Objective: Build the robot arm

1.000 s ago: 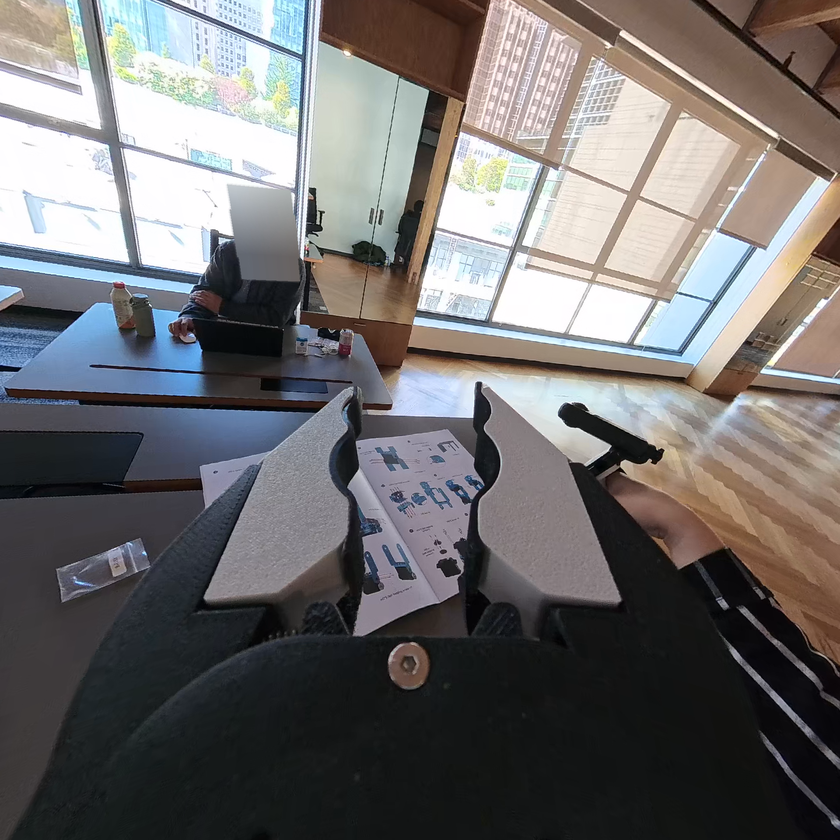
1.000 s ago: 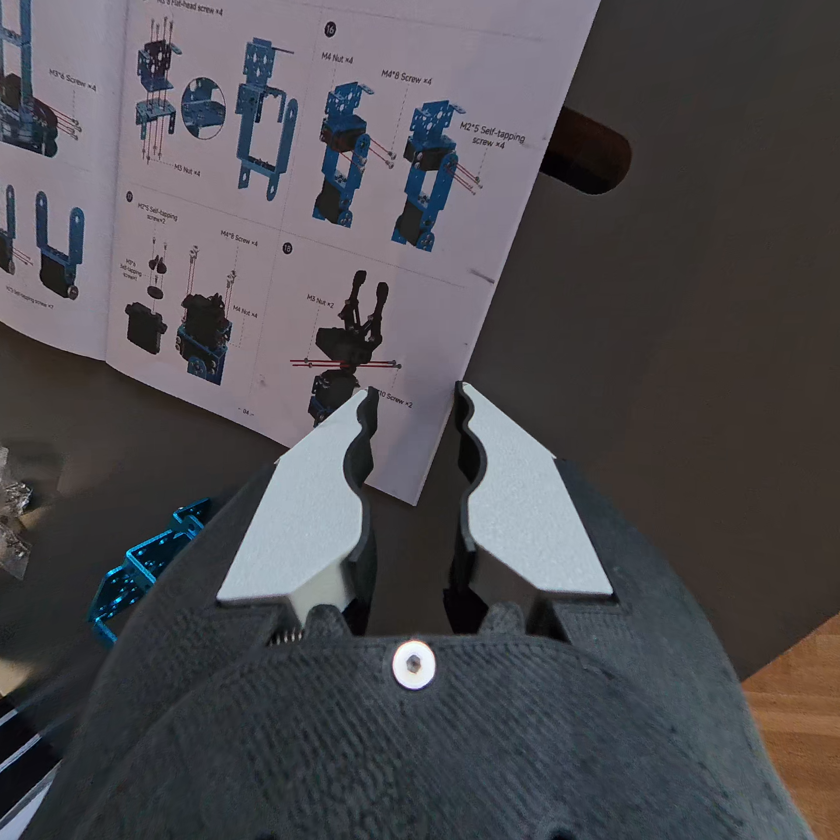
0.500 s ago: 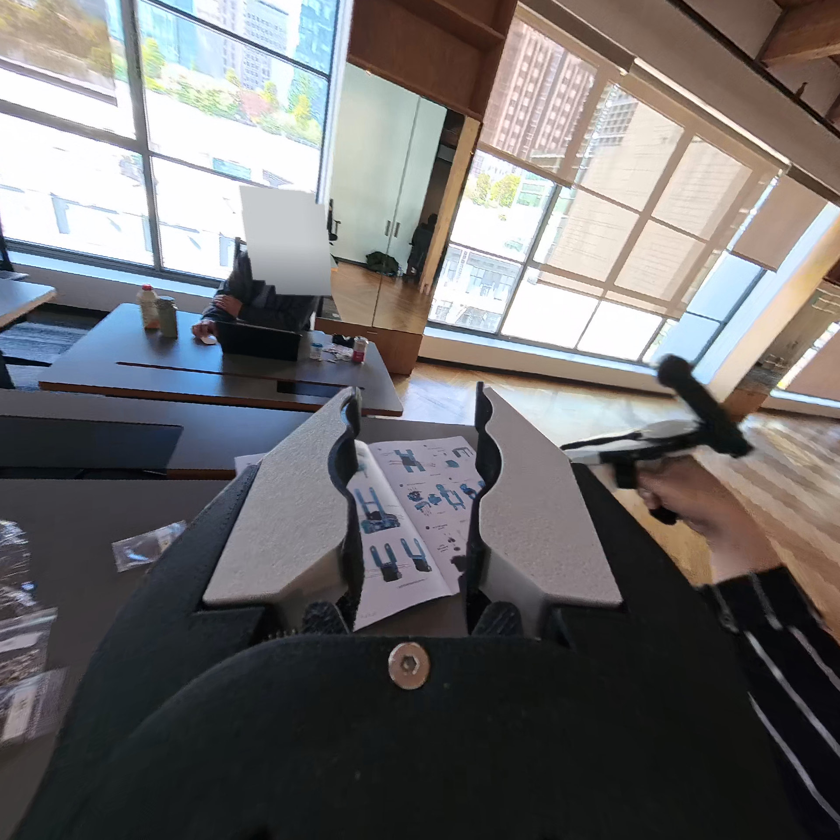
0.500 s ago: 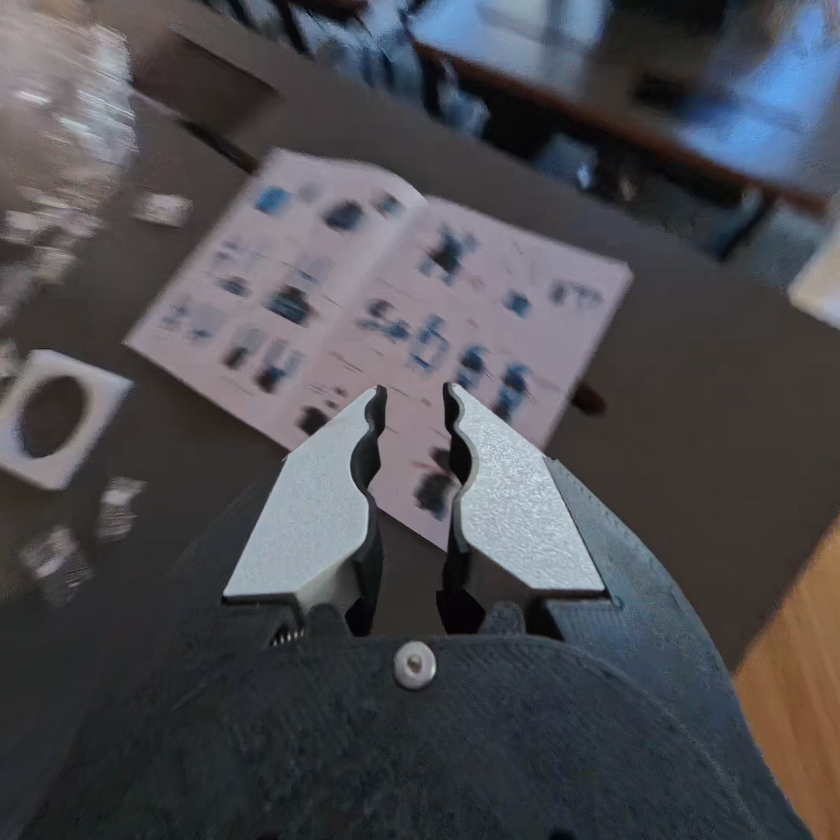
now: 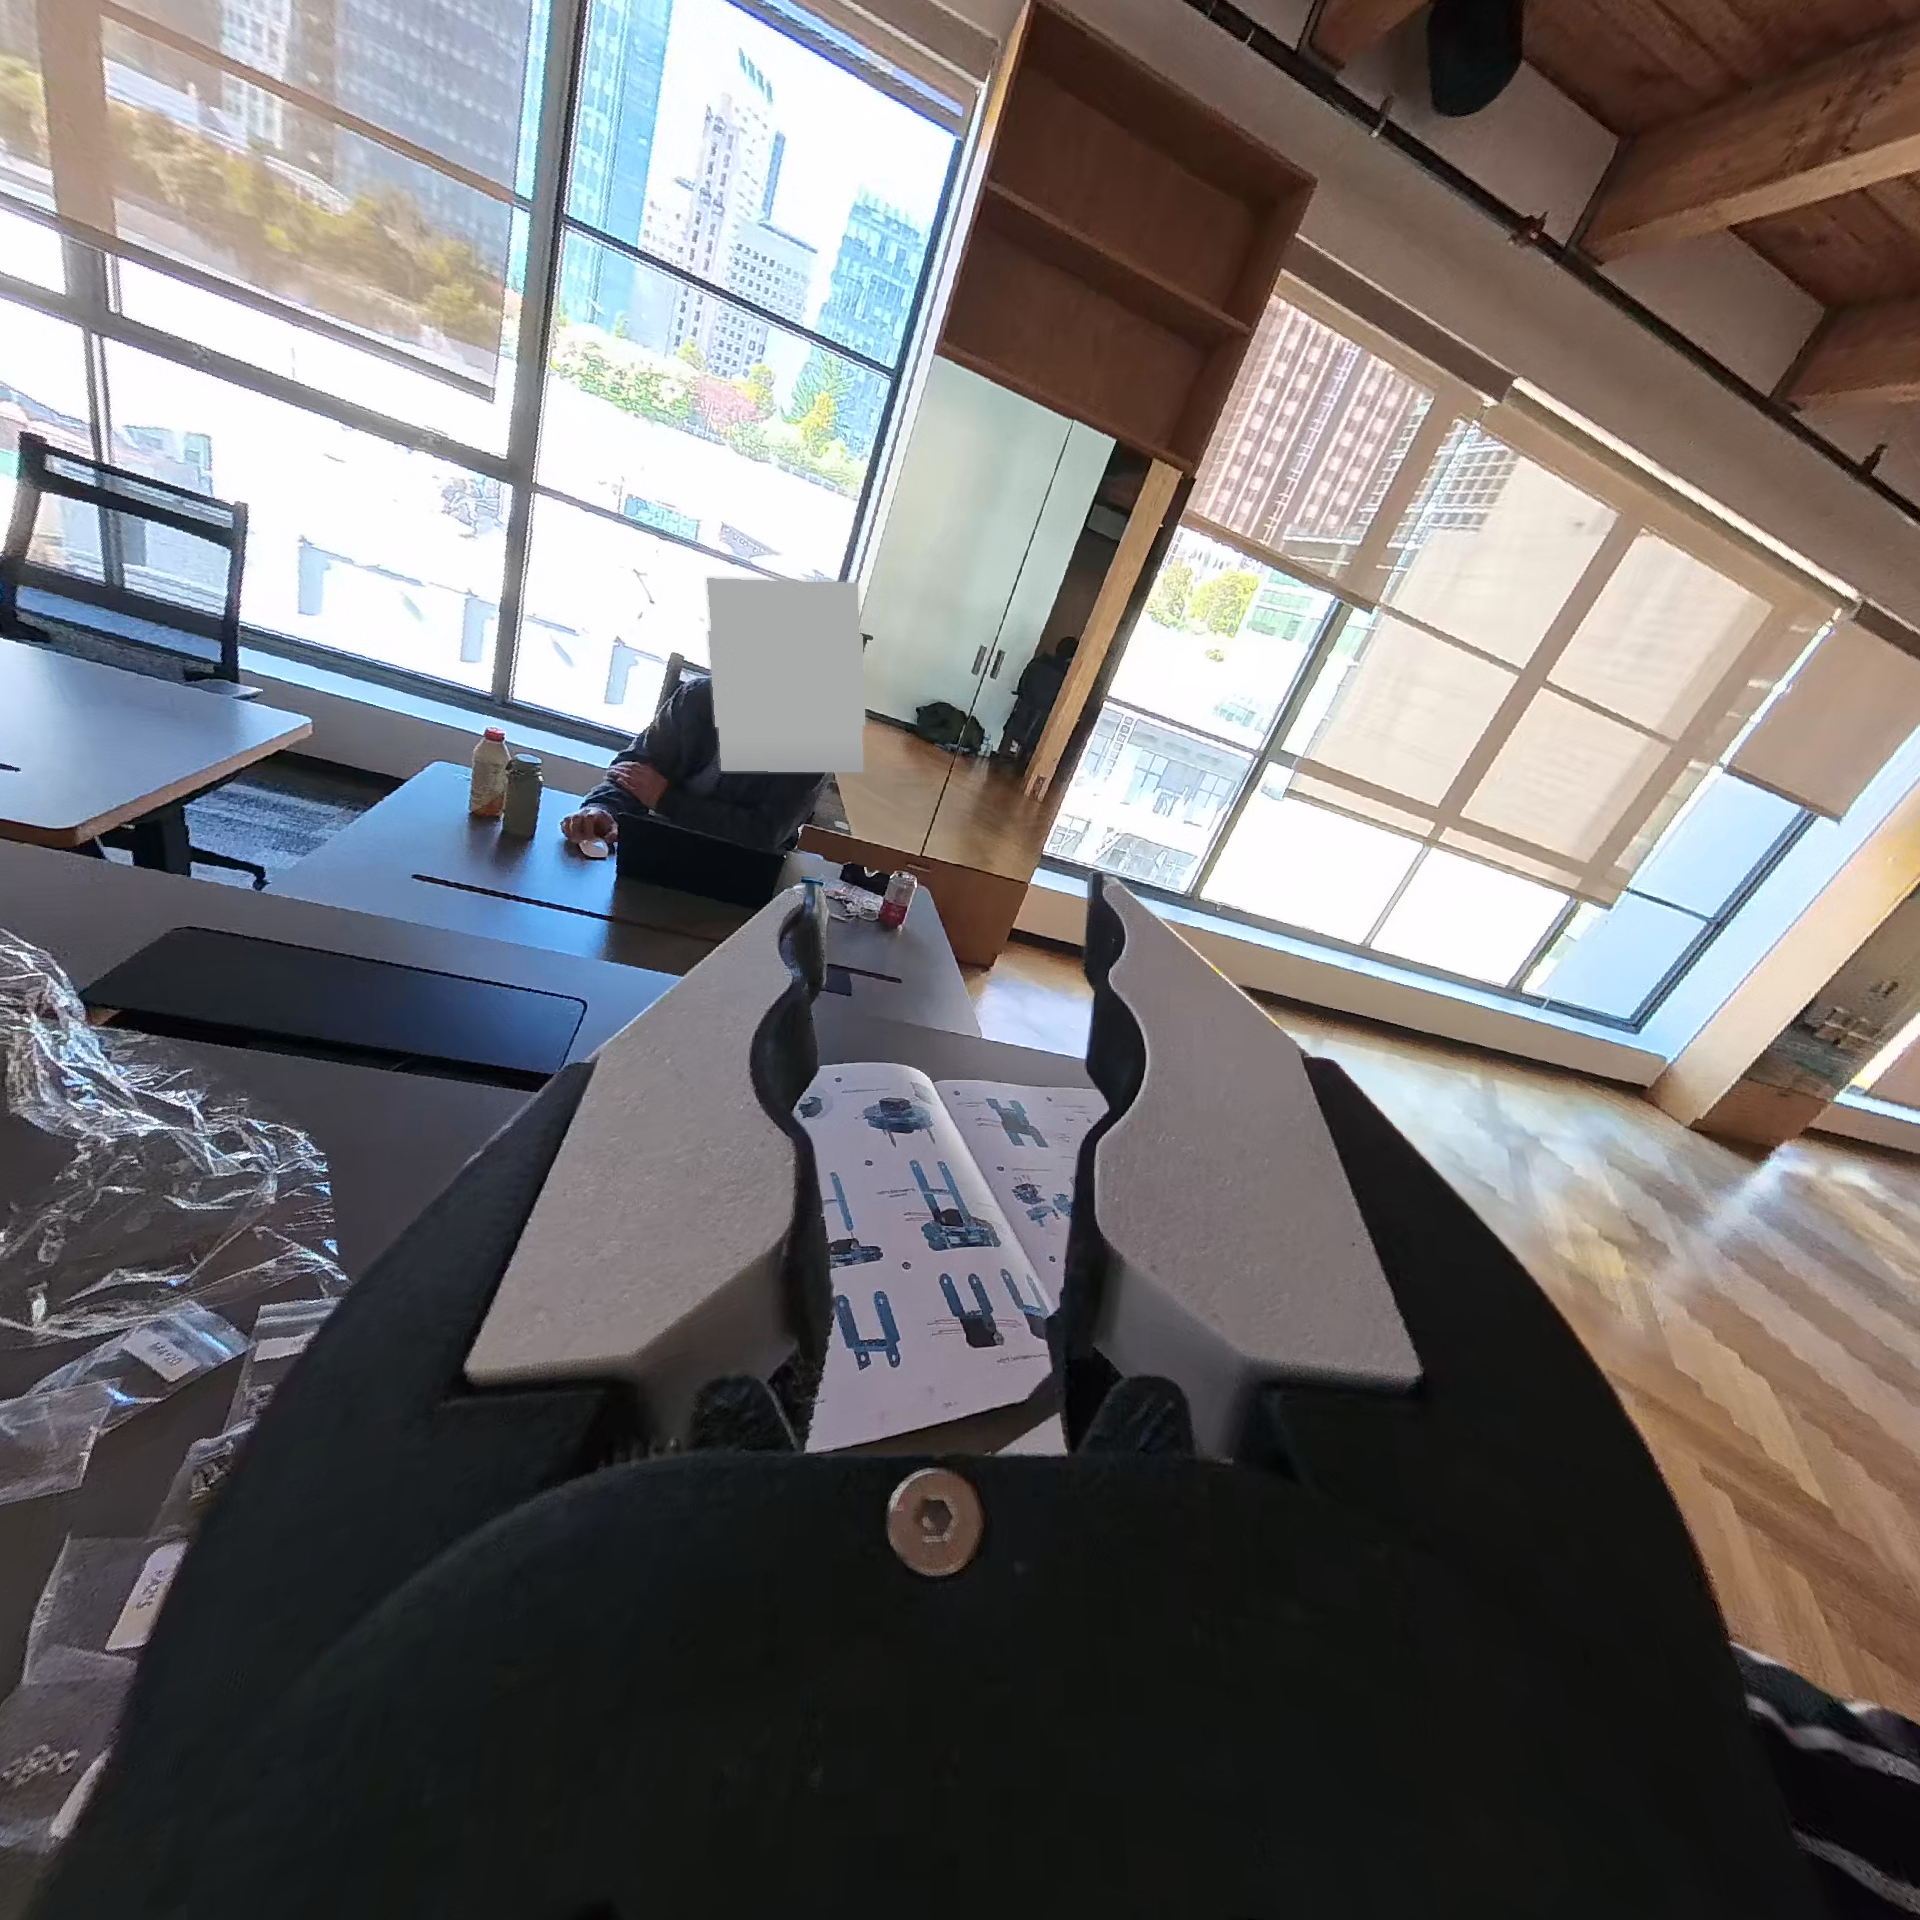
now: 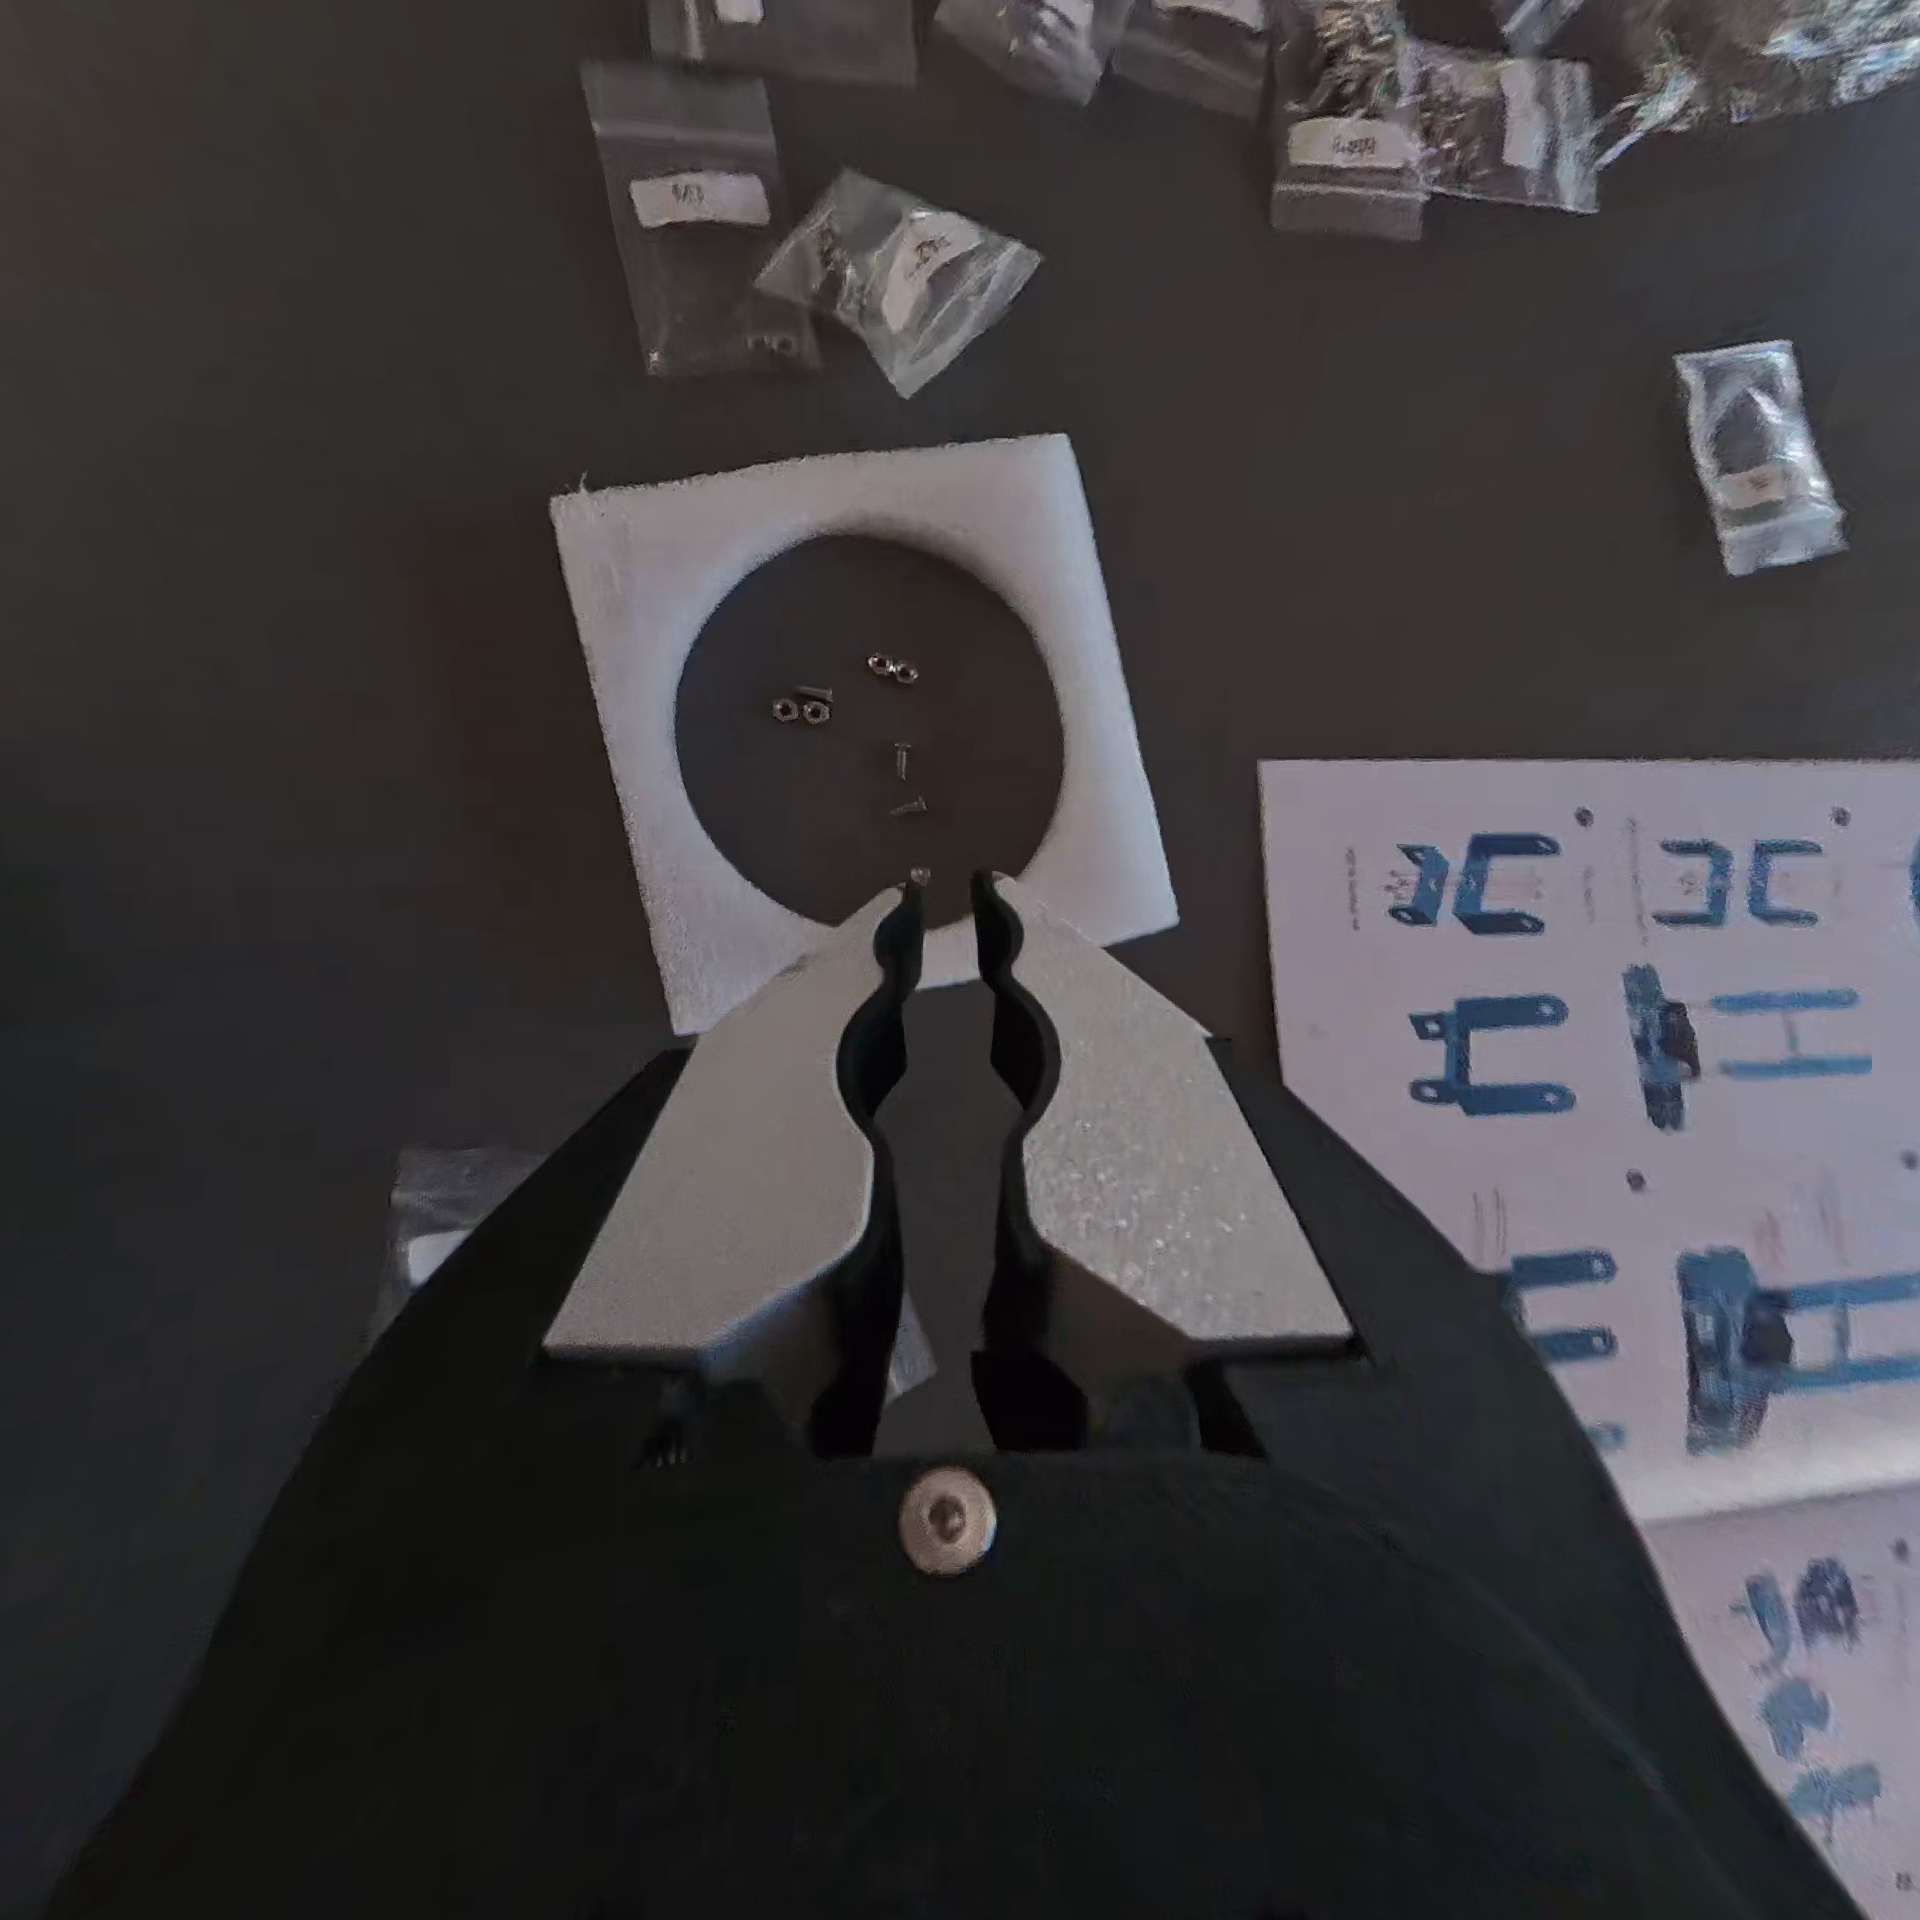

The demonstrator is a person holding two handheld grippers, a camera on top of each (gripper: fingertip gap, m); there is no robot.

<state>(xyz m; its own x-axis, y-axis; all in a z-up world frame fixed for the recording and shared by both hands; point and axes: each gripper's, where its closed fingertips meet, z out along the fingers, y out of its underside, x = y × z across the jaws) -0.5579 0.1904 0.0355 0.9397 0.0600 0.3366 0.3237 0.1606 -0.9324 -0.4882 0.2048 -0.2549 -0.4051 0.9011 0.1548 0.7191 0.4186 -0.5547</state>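
My right gripper (image 6: 948,891) points straight down at a white foam square (image 6: 623,582) with a round hole. Inside the hole, several small nuts (image 6: 891,668) and screws (image 6: 904,758) lie on the dark table (image 6: 260,623). One tiny screw (image 6: 918,878) lies just off my left fingertip. The jaws stand a narrow gap apart with nothing between them. My left gripper (image 5: 951,904) is open and empty, held above the table. An open instruction booklet (image 5: 935,1195) shows between its fingers, and also in the right wrist view (image 6: 1558,1039), to the right of the foam.
Several small clear parts bags (image 6: 686,208) lie beyond the foam, one more (image 6: 1756,457) at the right. Crumpled plastic wrap (image 5: 135,1174) sits left of the left gripper. A person (image 5: 675,769) sits at a far desk. Wooden floor (image 5: 1662,1299) lies right of the table. The tips of one gripper are about 30 centimeters away from the tips of the other.
My right gripper has swung from the booklet's corner to above the foam square, and its jaws have narrowed. The left gripper has tilted upward and shifted left; the right hand has left its view.
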